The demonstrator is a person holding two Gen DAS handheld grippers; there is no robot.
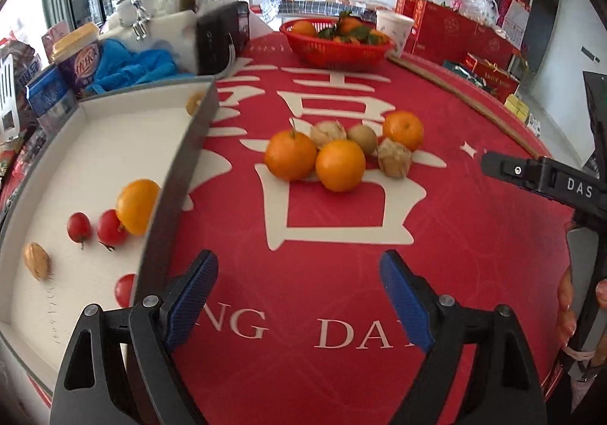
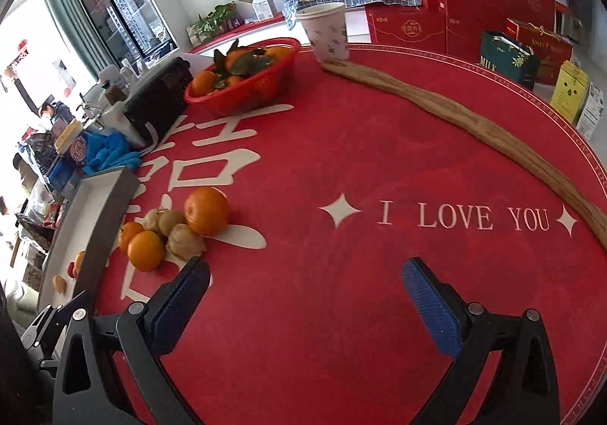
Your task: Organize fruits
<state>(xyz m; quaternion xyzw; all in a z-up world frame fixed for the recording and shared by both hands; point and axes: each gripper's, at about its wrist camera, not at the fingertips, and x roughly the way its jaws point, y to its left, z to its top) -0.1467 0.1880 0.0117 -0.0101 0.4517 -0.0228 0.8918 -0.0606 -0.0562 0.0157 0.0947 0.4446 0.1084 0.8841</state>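
Note:
A pile of loose fruit lies on the red tablecloth: three oranges [image 1: 340, 165], two papery husked fruits [image 1: 394, 157] and a brown kiwi [image 1: 362, 138]. The same pile shows in the right wrist view, its largest orange [image 2: 206, 211] on the right. To the left stands a grey-rimmed white tray [image 1: 182, 155] holding an orange [image 1: 137, 205], small red fruits [image 1: 110, 228] and a walnut [image 1: 36, 260]. My left gripper [image 1: 299, 298] is open, nothing between its blue pads, in front of the pile. My right gripper [image 2: 306, 305] is open and empty, to the right of the pile.
A red basket [image 1: 335, 45] of leafy oranges and a paper cup [image 1: 392, 28] stand at the far side. A long wooden stick [image 2: 474, 129] lies along the right edge of the table. Boxes, a blue cloth [image 1: 129, 64] and clutter crowd the left.

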